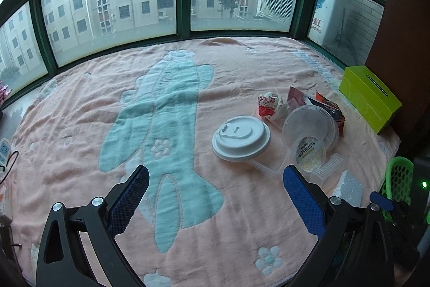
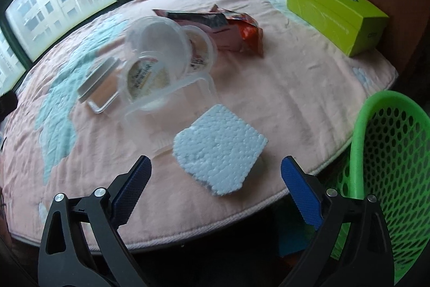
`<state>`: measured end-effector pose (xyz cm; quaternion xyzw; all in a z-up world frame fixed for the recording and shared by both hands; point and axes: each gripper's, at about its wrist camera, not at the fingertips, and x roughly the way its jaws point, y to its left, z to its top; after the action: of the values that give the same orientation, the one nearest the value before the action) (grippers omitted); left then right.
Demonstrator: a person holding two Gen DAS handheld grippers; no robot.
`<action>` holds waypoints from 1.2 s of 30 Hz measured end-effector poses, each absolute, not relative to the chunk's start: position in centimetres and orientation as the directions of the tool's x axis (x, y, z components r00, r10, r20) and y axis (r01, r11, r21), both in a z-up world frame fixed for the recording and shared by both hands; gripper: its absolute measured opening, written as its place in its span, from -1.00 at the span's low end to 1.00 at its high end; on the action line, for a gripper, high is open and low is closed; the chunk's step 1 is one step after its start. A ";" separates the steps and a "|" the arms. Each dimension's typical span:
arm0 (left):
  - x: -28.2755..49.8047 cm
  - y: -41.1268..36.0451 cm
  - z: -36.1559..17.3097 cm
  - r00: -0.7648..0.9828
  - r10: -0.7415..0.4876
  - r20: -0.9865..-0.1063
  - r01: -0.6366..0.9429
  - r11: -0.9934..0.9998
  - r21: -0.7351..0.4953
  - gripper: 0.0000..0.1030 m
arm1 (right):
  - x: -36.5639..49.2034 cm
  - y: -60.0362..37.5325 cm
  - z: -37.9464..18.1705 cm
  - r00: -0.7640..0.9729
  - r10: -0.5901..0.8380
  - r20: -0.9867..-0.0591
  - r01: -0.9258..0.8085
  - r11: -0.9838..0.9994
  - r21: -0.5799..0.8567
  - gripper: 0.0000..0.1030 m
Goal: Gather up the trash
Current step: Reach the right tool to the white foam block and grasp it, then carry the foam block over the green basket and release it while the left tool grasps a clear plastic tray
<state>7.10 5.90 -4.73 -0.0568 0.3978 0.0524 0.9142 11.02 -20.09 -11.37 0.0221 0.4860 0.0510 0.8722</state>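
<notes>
From the left wrist view, the left tool (image 1: 215, 180) stood with its jaws apart and empty above the pink-and-teal blanket-covered surface (image 1: 80, 104), the round white plastic lid (image 1: 241, 137) just beyond it and clear plastic tubs (image 1: 309, 129) right of that lid. From the right wrist view, the right tool (image 2: 215, 171) gaped wide, gripping nothing, over a white square foam block (image 2: 219, 148) lying nearer than the tubs (image 2: 158, 58), a perforated green plastic basket (image 2: 389, 166) to the block's right.
</notes>
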 end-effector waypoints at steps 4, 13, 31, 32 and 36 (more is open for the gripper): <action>7.4 5.3 -5.0 0.676 0.035 -0.736 -0.114 0.992 -0.058 0.88 | 11.7 -20.4 -12.0 0.510 0.113 -0.853 -0.041 0.993 0.107 0.82; 8.2 2.6 -5.6 0.668 -0.021 -0.744 -0.018 0.999 -0.045 0.88 | 11.7 -21.1 -12.6 0.495 0.130 -0.859 -0.012 0.990 0.143 0.39; 11.2 -4.3 -9.3 0.573 -0.224 -0.789 0.214 0.969 -0.120 0.26 | 7.2 -27.1 -5.4 0.638 0.086 -0.765 0.046 0.988 0.149 0.39; 11.5 -4.7 -9.7 0.566 -0.227 -0.793 0.220 0.968 -0.120 0.23 | 6.8 -27.7 -5.1 0.643 0.075 -0.762 0.060 0.987 0.147 0.39; 12.6 -5.8 -10.8 0.534 -0.237 -0.812 0.222 0.965 -0.136 0.00 | 5.8 -29.9 -4.6 0.653 0.034 -0.757 0.117 0.983 0.145 0.39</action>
<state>12.59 -5.77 -10.83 -0.0078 0.4647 -0.1311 0.8757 5.77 -29.86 -4.64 0.0905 0.4160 -0.0228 0.9046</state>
